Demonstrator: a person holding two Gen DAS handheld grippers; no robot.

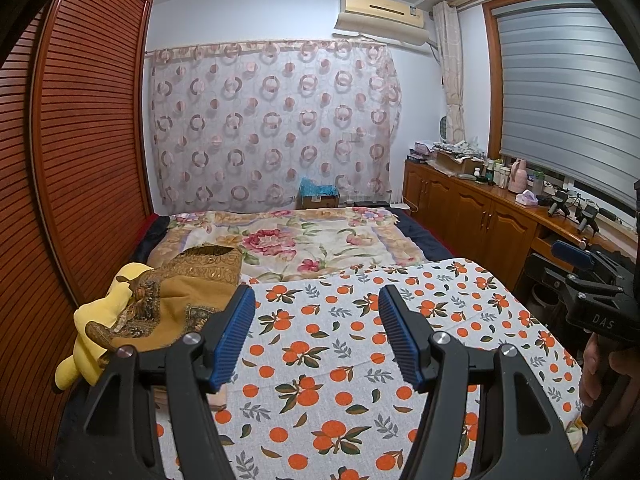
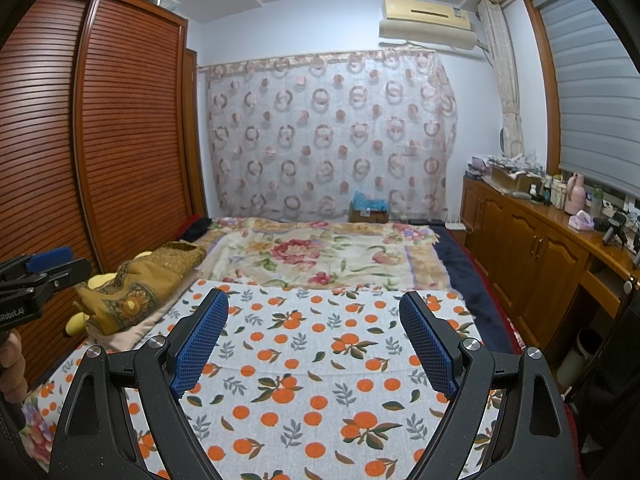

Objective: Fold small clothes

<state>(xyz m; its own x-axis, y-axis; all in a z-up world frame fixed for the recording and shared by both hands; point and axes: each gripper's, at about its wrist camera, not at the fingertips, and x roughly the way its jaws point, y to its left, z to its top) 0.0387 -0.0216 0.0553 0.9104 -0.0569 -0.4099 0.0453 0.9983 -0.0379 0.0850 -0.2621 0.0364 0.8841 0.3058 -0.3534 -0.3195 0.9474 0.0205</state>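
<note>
Left wrist view: my left tool (image 1: 316, 312) hangs spread and empty above the orange-print sheet (image 1: 344, 360); my right tool (image 2: 314, 316) likewise. Folding hasn't begun, I judge. Next, reach left for the crumpled mustard paisley garment (image 1: 188, 292) at the bed's edge.

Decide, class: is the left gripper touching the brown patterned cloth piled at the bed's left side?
Apart. In the right wrist view the left gripper hangs in the air, wardrobe door visible between it and the brown patterned cloth.
</note>
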